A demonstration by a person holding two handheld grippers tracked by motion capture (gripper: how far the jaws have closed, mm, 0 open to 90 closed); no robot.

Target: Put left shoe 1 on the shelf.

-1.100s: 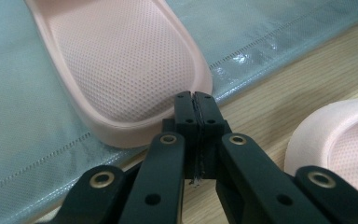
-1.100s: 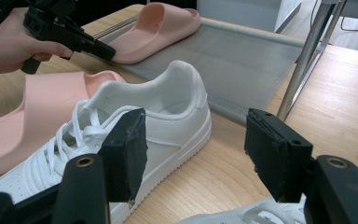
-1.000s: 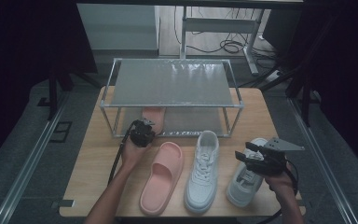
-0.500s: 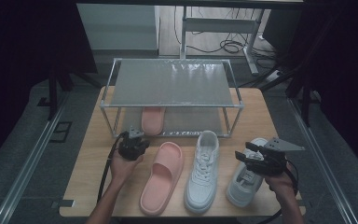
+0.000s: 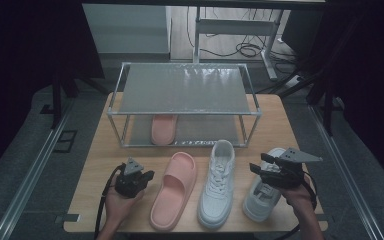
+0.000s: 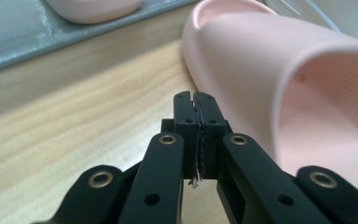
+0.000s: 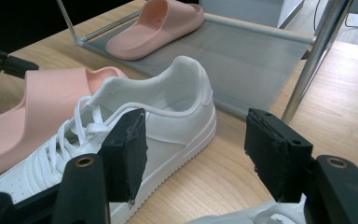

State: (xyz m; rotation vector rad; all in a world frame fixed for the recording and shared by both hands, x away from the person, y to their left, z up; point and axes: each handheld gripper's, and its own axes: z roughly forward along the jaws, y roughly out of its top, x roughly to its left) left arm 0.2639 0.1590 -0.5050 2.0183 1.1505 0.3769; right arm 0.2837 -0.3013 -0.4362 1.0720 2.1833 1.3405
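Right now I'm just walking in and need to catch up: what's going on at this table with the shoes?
A person is putting shoes onto a two-tier rack. One pink slipper already sits on its lower shelf. The left hand-held gripper, jaws shut and empty, has drawn back from the rack to beside the second pink slipper on the table. The right hand-held gripper hovers open over the right white sneaker, facing the other white sneaker.

My right gripper (image 7: 193,156) holds its black jaws wide apart, nothing between them. Beyond them stands a white lace-up sneaker (image 7: 135,140), a pink foam slide (image 7: 32,121) beside it, another pink slide (image 7: 156,25) on the grey metal shelf (image 7: 251,51).
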